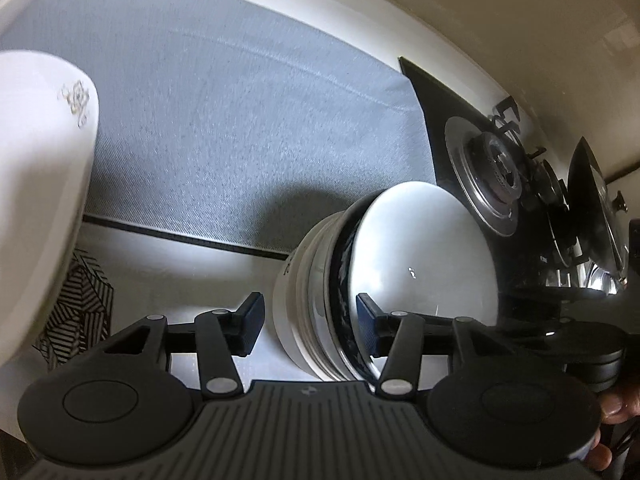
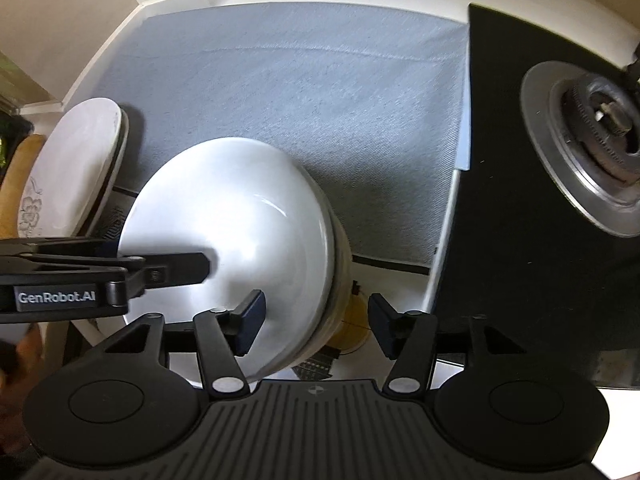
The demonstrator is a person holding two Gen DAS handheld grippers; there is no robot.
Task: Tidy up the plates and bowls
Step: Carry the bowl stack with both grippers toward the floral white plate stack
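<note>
On the grey mat [image 2: 304,92] that covers the white worktop [image 1: 192,268], at its near edge, stands a stack of bowls [image 2: 240,224]. The top bowl is white and empty, nested in others; in the left wrist view a dark-patterned rim and further white rims show under it [image 1: 332,280]. Whether the lower bowls hold anything cannot be told.

The left tongs [image 1: 310,322] stand apart, straddling the rims of the stack: one pad lies outside the wall and the other inside the top bowl, and neither visibly presses on it. The right tongs [image 2: 316,326] are also apart around the opposite rim, with a clear gap at the outer pad. In the right wrist view the left tongs reach in from the side [image 2: 176,270] over the top bowl's hollow.

Beyond the stack on one side is the black hob [image 2: 520,240] with its steel gas burner [image 2: 600,144]; the mat's edge lies just beside the hob. The left wrist view alone shows a dark pan with a lid [image 1: 596,208] further along the hob, and fingers [image 1: 612,408] at the frame's edge.

On the stack's other side lie stacked white plates [image 2: 76,172], the upper one with a grey floral print, partly on the mat. A striped black-and-white pattern [image 1: 80,304] shows beneath them in the left wrist view. Only the right wrist view shows a yellowish round thing [image 2: 352,328] under the stack's near edge, too hidden to name.
</note>
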